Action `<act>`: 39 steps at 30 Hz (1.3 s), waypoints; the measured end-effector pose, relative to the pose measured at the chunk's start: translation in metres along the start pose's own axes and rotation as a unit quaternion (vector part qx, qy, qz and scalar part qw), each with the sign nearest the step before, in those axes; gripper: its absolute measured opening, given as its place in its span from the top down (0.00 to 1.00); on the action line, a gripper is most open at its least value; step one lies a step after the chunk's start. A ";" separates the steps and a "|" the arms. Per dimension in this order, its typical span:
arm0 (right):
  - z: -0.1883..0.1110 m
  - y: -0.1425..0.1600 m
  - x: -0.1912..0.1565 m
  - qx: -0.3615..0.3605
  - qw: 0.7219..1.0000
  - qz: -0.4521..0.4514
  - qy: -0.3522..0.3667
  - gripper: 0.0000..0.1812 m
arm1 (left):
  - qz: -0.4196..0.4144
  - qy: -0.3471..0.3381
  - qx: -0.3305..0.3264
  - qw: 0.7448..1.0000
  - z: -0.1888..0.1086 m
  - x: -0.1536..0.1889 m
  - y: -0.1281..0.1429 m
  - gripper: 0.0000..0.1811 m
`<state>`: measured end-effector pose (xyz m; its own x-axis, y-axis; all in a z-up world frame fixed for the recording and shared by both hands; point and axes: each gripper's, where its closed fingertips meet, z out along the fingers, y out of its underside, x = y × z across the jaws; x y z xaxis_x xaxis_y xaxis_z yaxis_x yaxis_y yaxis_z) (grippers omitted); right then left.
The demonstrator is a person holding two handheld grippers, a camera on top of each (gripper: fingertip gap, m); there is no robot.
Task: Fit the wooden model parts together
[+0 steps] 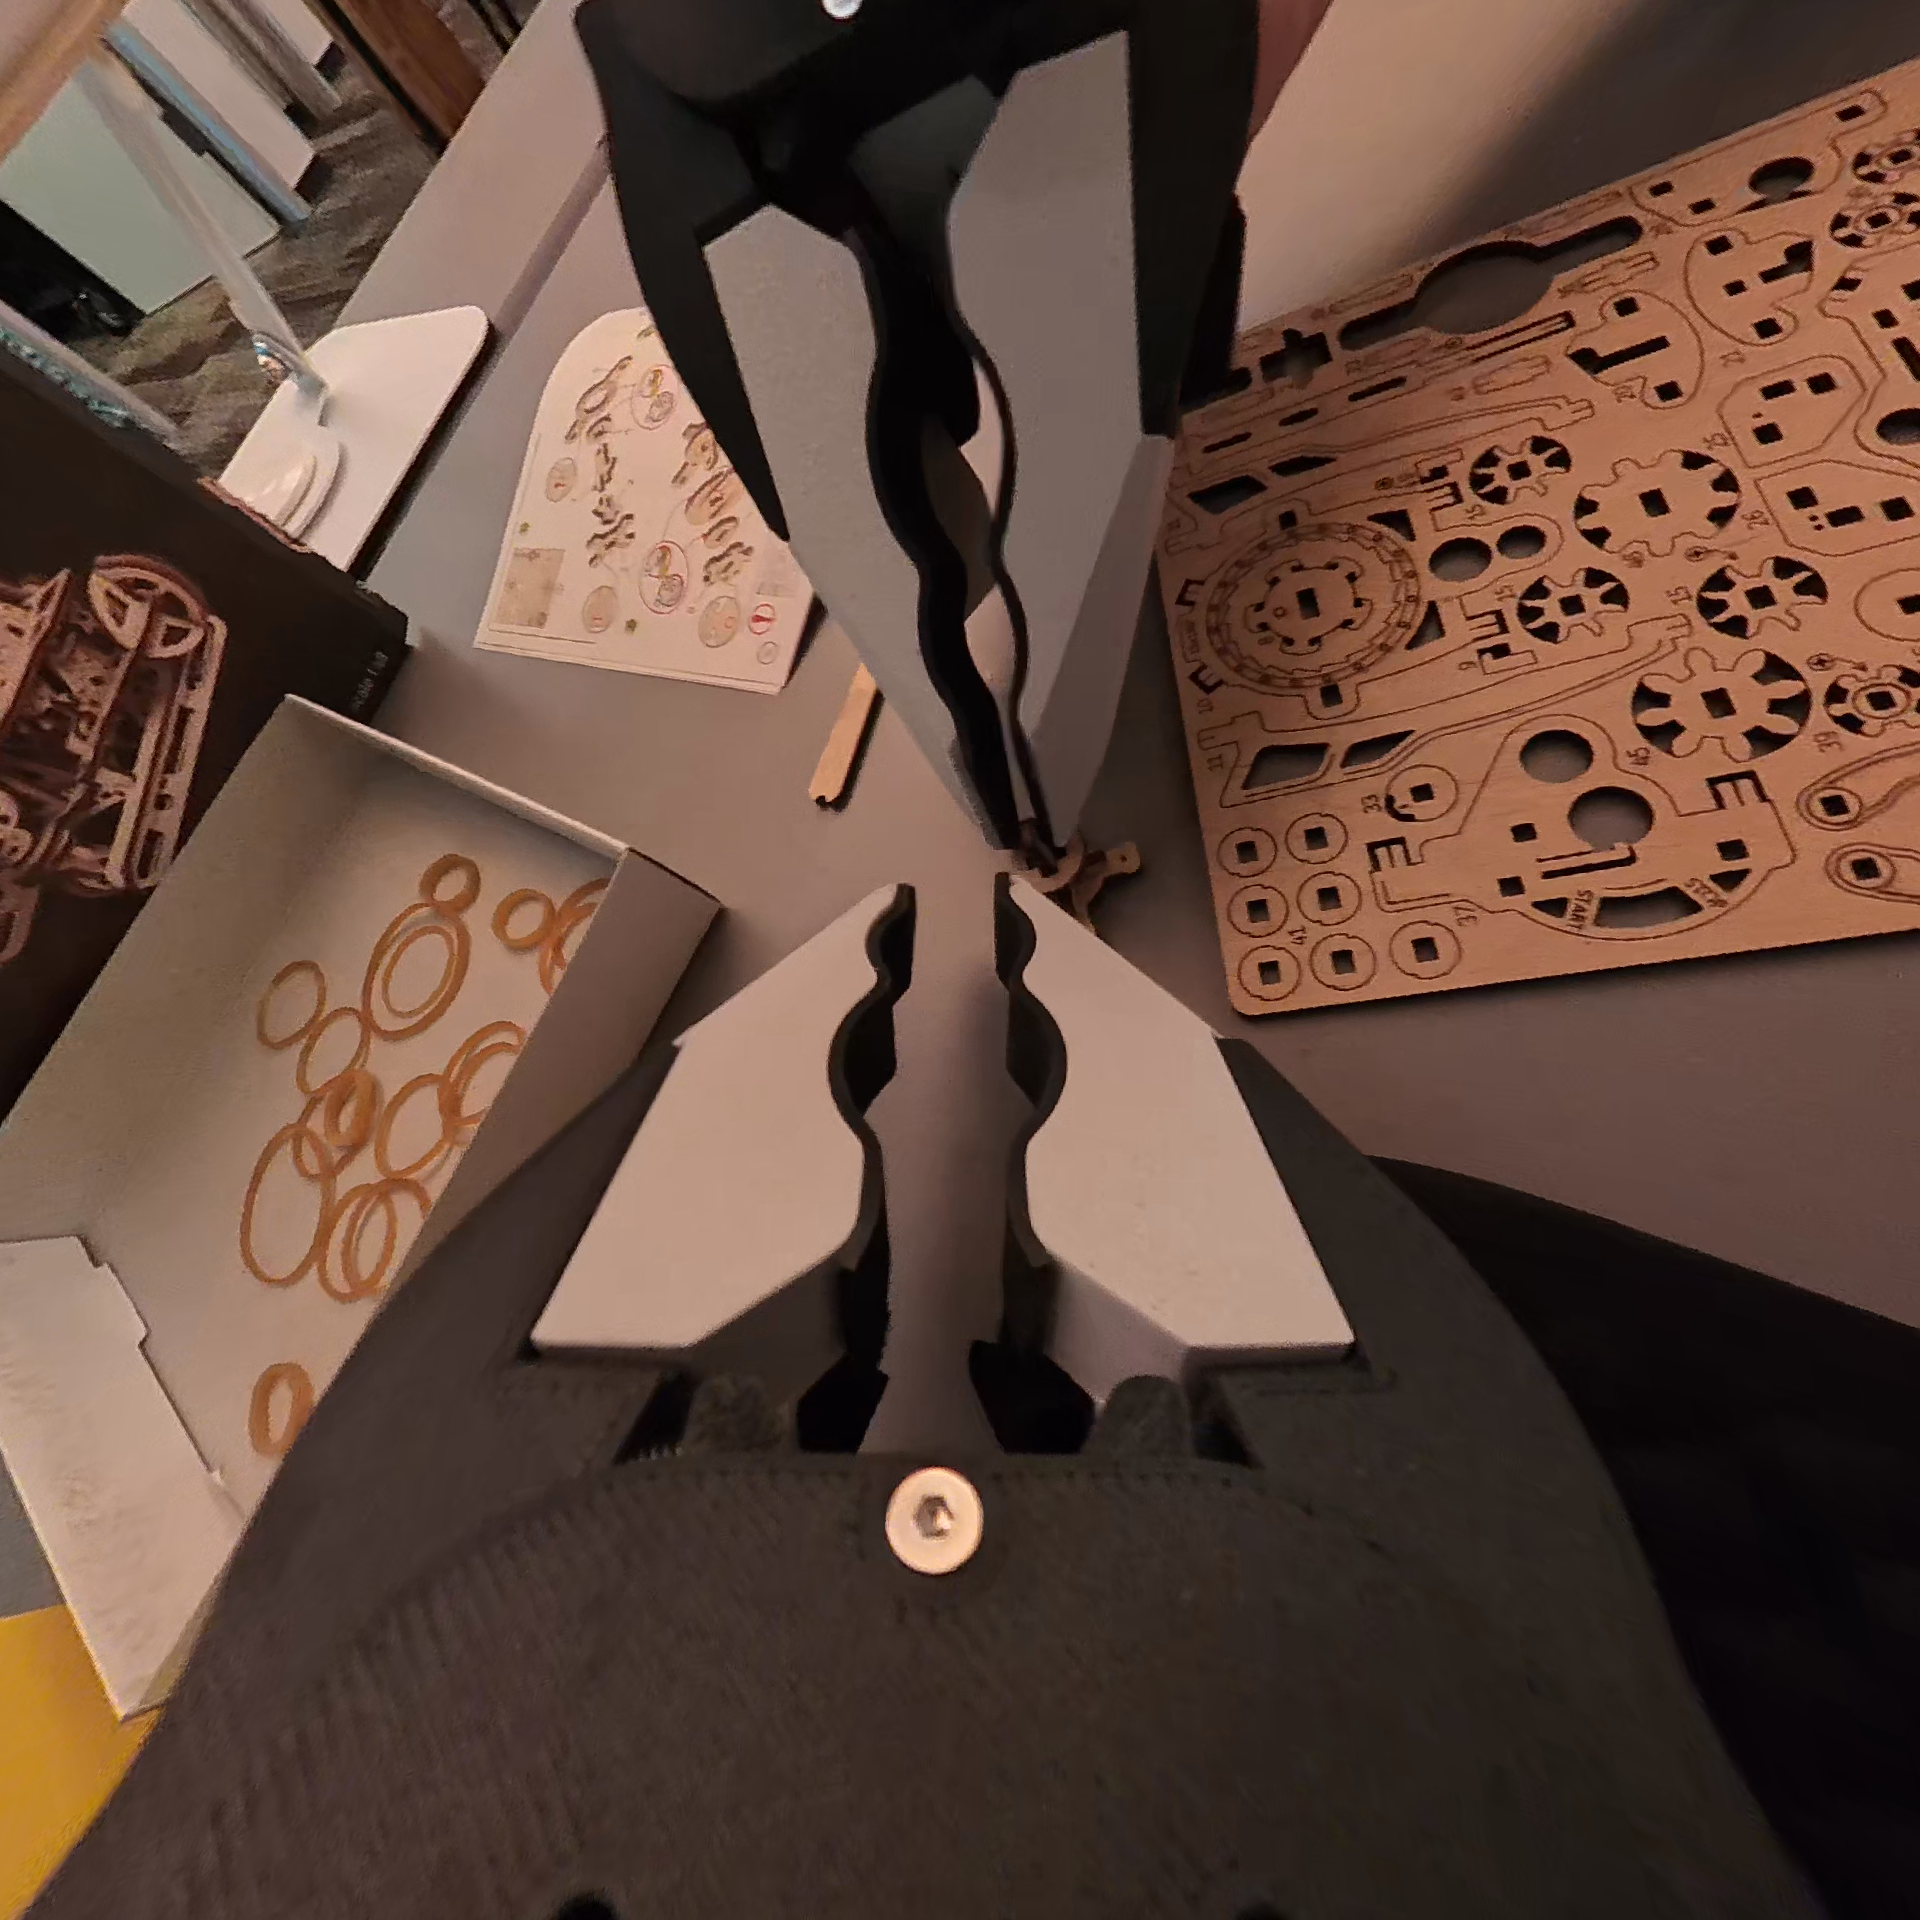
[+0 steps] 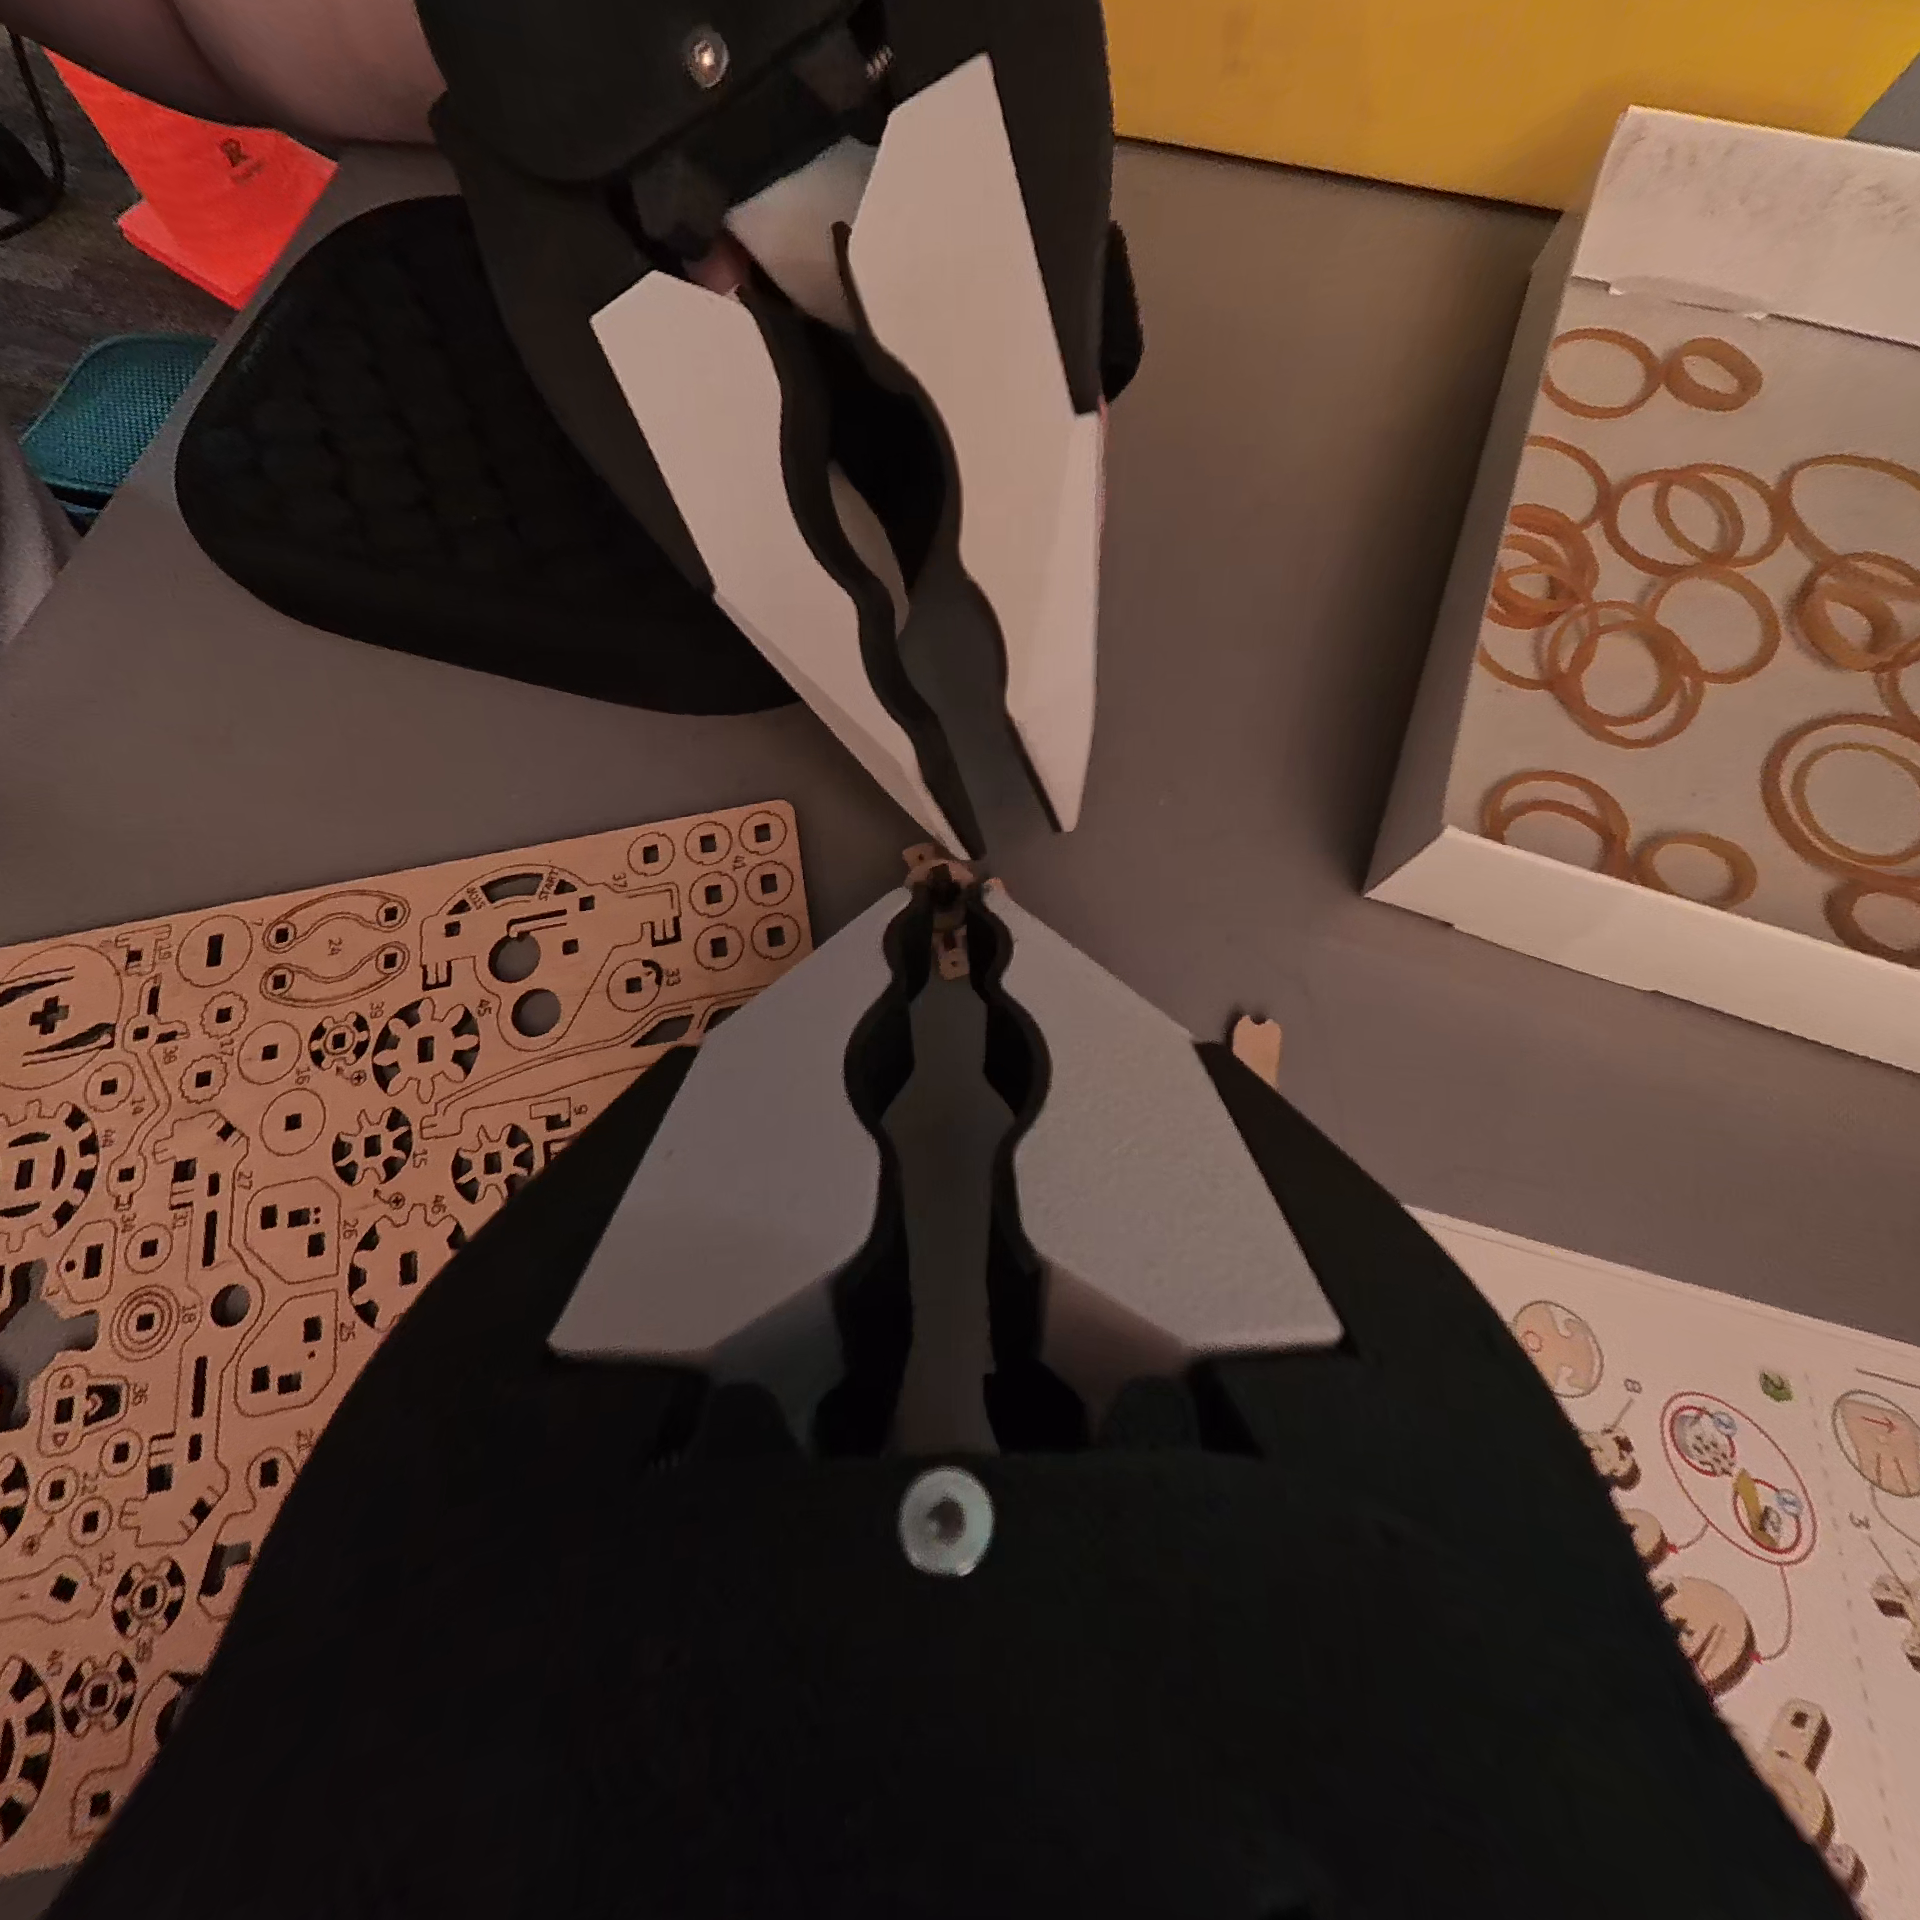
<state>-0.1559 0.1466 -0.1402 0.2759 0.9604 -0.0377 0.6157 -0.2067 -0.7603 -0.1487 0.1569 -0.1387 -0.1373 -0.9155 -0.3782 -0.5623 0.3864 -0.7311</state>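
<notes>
My right gripper (image 2: 940, 902) is shut on a small wooden part assembly (image 2: 951, 940) and holds it just above the grey table. In the left wrist view the right gripper (image 1: 1023, 831) comes down from the top, with the wooden part (image 1: 1081, 868) sticking out at its tips. My left gripper (image 1: 954, 902) is open by a narrow gap with nothing between its fingers. Its tips sit right in front of the held part, almost touching it. It also shows in the right wrist view (image 2: 1013, 836), pointing down at the part.
A laser-cut wooden parts sheet (image 1: 1558, 623) (image 2: 312, 1143) lies flat beside the grippers. A white box of rubber bands (image 1: 156, 1195) (image 2: 1434, 831), an instruction sheet (image 1: 644, 520) (image 2: 1714, 1507), a loose wooden stick (image 1: 847, 743) (image 2: 1257, 1044), the dark kit box (image 1: 104, 675) and a black mat (image 2: 416, 468) surround them. The loose wooden stick (image 1: 847, 743) is about 6 cm from both grippers' fingertips.
</notes>
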 end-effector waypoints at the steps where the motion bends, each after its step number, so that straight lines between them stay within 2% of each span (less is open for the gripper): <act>1: 0.000 -0.001 0.001 0.000 1.000 0.003 0.003 0.96 | -0.006 -0.007 0.001 1.000 0.000 -0.003 0.000 0.92; 6: -0.016 -0.023 0.006 0.043 0.998 0.031 0.026 0.83 | -0.081 -0.054 0.025 0.995 -0.011 -0.029 -0.005 0.85; 8: -0.035 -0.036 0.018 0.057 0.994 0.039 0.085 0.81 | -0.117 -0.064 0.044 0.990 -0.020 -0.040 -0.011 0.82; 10: -0.059 -0.040 0.032 0.055 0.982 0.049 0.176 0.80 | -0.133 -0.081 0.061 0.986 -0.030 -0.051 -0.018 0.79; 12: -0.087 -0.025 0.043 0.033 0.953 0.087 0.288 0.79 | -0.137 -0.095 0.069 0.984 -0.039 -0.058 -0.027 0.74; 14: -0.121 0.010 0.047 -0.022 0.903 0.145 0.403 0.68 | -0.145 -0.102 0.080 0.981 -0.045 -0.058 -0.040 0.69; 16: -0.147 0.041 0.035 -0.050 0.860 0.202 0.467 0.54 | -0.160 -0.090 0.101 0.978 -0.047 -0.049 -0.061 0.64; 17: -0.155 0.054 0.027 -0.050 0.842 0.236 0.483 0.47 | -0.167 -0.075 0.105 0.978 -0.045 -0.040 -0.072 0.58; 19: -0.172 0.083 0.010 -0.057 0.801 0.296 0.517 0.35 | -0.178 -0.042 0.089 0.979 -0.035 -0.020 -0.089 0.48; 24: -0.197 0.130 -0.021 -0.039 0.728 0.376 0.572 0.18 | -0.225 0.007 0.062 0.972 0.001 0.027 -0.143 0.36; 27: -0.212 0.151 -0.031 -0.022 0.694 0.409 0.592 0.17 | -0.244 -0.010 0.048 0.969 0.036 0.038 -0.167 0.33; 32: -0.245 0.188 -0.039 -0.006 0.651 0.446 0.614 0.17 | -0.297 -0.068 0.019 0.952 0.091 0.040 -0.182 0.32; 36: -0.268 0.207 -0.039 0.033 0.630 0.466 0.620 0.17 | -0.312 -0.121 0.000 0.942 0.119 0.045 -0.183 0.34; 39: -0.280 0.227 -0.034 0.051 0.616 0.498 0.608 0.18 | -0.340 -0.123 -0.033 0.932 0.142 0.065 -0.180 0.34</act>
<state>0.1815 0.0151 -0.1302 0.8667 -0.4961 -0.0524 -0.3386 -0.5079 -0.7921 0.0599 0.0442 -0.1123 0.4556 -0.8894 0.0364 -0.5000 -0.2895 -0.8162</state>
